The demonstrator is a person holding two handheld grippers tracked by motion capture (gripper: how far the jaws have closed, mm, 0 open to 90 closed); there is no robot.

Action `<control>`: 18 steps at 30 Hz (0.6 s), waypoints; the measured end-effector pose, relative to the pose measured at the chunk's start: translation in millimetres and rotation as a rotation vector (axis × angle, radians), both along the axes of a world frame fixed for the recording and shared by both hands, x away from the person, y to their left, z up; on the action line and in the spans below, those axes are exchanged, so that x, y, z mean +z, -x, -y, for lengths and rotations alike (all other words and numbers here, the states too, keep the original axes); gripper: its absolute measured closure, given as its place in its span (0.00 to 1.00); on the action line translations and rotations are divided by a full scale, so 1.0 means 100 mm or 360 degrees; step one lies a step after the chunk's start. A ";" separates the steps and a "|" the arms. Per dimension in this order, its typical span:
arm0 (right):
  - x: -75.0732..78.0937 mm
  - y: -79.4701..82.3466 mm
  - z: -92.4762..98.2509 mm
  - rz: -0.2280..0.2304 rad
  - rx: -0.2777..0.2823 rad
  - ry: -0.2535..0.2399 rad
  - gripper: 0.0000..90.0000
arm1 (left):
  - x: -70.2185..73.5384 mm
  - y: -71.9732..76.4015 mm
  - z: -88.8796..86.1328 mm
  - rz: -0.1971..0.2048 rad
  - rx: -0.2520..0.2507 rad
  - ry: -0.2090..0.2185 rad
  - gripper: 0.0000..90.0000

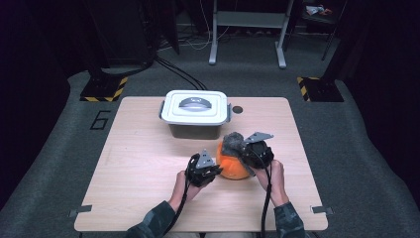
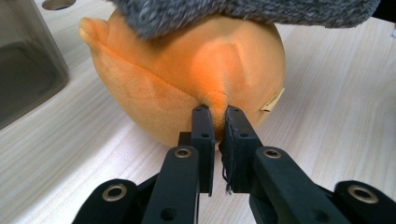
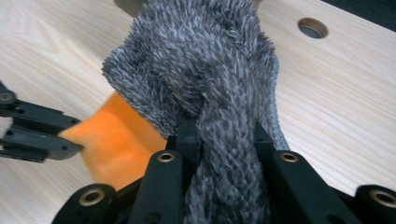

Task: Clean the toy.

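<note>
Wooden table [image 1: 148, 163]: pale top, dark room around. Lidded plastic container [image 1: 195, 114]: at 12 o'clock from the toy, lid on. Orange plush toy [image 1: 233, 166]: near table centre, grey fuzzy top [image 3: 205, 70] toward 1 o'clock. Right gripper [image 1: 250, 148]: jaws closed on the grey fuzzy fabric, pile bulging between them. Left gripper [image 1: 210, 171]: at 9 o'clock of the toy, jaws nearly together, pinching an orange fold. Handling note: both pinches likely need to hold firm and lift together, lest the fabric slip.

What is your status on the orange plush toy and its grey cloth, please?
Left claw shut on orange plush toy. Right claw shut on grey cloth. Lidded box behind, apart.
</note>
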State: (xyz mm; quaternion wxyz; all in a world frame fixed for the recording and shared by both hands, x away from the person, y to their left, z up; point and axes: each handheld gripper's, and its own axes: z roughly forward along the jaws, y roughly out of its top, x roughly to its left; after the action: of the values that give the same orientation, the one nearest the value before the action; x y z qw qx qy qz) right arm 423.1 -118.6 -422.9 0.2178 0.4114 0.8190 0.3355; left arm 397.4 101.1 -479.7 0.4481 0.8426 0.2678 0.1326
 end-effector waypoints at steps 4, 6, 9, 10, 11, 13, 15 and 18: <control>-0.01 0.00 0.09 -0.0012 -0.0067 -0.0012 0.81 | -0.01 0.00 0.00 0.0001 0.0004 0.0001 0.93; -0.03 -0.01 0.15 -0.0009 -0.0085 -0.0015 0.81 | -0.01 0.00 0.00 -0.0008 0.0001 0.0001 0.93; -0.06 -0.03 0.23 -0.0022 -0.0136 -0.0028 0.81 | -0.01 0.00 -0.01 -0.0010 0.0003 0.0006 0.93; -0.08 -0.03 0.26 -0.0032 -0.0152 -0.0035 0.81 | -0.01 0.00 -0.01 -0.0014 0.0003 0.0008 0.93; -0.09 -0.04 0.30 -0.0032 -0.0167 -0.0038 0.81 | -0.01 0.00 -0.01 -0.0015 0.0002 0.0008 0.93; -0.13 -0.04 0.35 -0.0058 -0.0197 -0.0046 0.81 | -0.01 0.00 0.00 -0.0015 0.0001 0.0008 0.93; -0.16 -0.06 0.41 -0.0073 -0.0221 -0.0051 0.81 | -0.01 0.00 0.00 -0.0014 0.0002 0.0003 0.93; -0.24 -0.09 0.49 -0.0092 -0.0259 -0.0060 0.81 | -0.01 0.00 0.00 -0.0013 -0.0001 0.0009 0.93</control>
State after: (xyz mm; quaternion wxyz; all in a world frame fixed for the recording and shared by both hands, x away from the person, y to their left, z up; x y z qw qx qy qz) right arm 431.7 -167.2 -446.8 0.2129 0.4900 0.7824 0.3200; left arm 397.2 101.0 -480.6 0.4495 0.8418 0.2700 0.1281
